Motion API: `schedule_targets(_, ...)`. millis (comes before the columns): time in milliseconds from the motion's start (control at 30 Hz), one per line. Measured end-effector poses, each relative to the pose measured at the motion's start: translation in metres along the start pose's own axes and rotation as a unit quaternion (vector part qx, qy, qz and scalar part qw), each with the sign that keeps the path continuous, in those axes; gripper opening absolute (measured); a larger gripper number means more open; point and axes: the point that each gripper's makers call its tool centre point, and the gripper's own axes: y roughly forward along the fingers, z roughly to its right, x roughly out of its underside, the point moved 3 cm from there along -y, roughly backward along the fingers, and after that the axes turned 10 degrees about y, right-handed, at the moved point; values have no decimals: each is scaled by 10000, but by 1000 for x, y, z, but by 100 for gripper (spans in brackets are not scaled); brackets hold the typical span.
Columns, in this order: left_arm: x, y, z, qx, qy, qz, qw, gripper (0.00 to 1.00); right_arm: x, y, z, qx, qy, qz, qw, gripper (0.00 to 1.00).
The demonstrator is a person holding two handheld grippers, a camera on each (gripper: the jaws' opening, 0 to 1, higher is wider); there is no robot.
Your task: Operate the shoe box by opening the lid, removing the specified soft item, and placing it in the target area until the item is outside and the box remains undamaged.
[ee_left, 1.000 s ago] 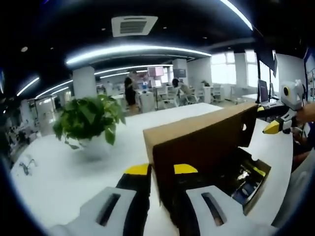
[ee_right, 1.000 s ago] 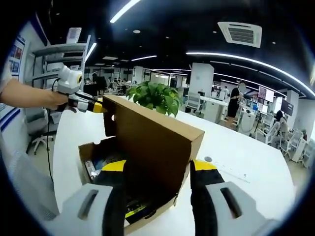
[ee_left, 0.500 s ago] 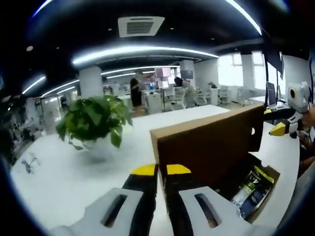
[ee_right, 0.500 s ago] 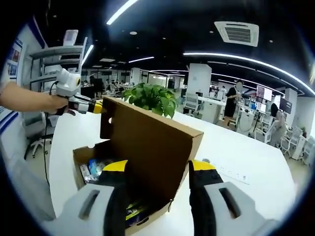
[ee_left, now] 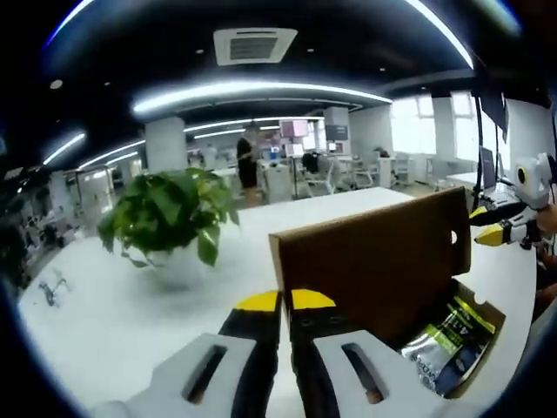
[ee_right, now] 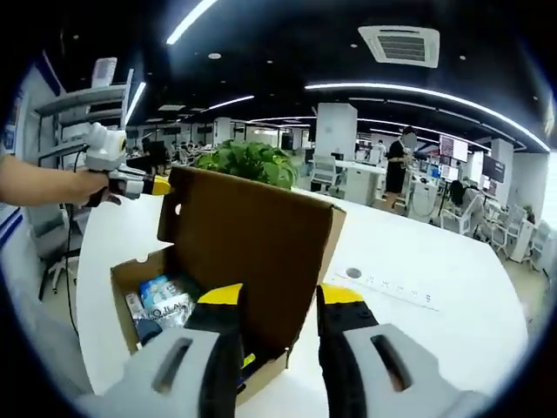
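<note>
While the white table (ee_left: 104, 296) spread wide, the shoe box (ee_right: 248, 239) sat on it with its lid (ee_left: 370, 261) raised upright, blocking the far side. A potted plant (ee_left: 165, 213) stood beyond to the left. Soft packets (ee_right: 161, 305) lay inside the box. The left gripper (ee_left: 285, 300) pinched the lid's corner; the right gripper (ee_right: 278, 296) straddled the opposite lid edge, jaws narrow.

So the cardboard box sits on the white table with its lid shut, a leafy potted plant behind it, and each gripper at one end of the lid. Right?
Not quite: the lid is open, standing upright above the cardboard box, and the right gripper view shows packets inside. The rest holds: white table, potted plant behind, the left gripper and right gripper each at one end of the lid.
</note>
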Motion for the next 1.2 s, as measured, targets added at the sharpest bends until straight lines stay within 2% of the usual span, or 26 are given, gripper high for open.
schedule_targets(167, 0, 8, -3, 12, -65, 1, 10000, 0, 22, 1, 8, 209, -43, -217, 9995, 20)
schedule_targets(400, 1, 19, -5, 49, -72, -42, 10000, 0, 39, 9, 18, 401, -11, -418, 9983, 11)
schedule_targets(700, 3, 34, -9, 94, -86, -115, 9999, 0, 45, 25, 26, 466, 500, -443, 9967, 4)
schedule_targets(1000, 10, 49, -13, 86, -254, -150, 9995, 0, 48, 32, 29, 547, 594, -442, 9958, 2)
schedule_targets(1200, 17, 52, -9, 66, -153, -301, 9994, 2, 48, 33, 31, 524, 745, -456, 9948, 1)
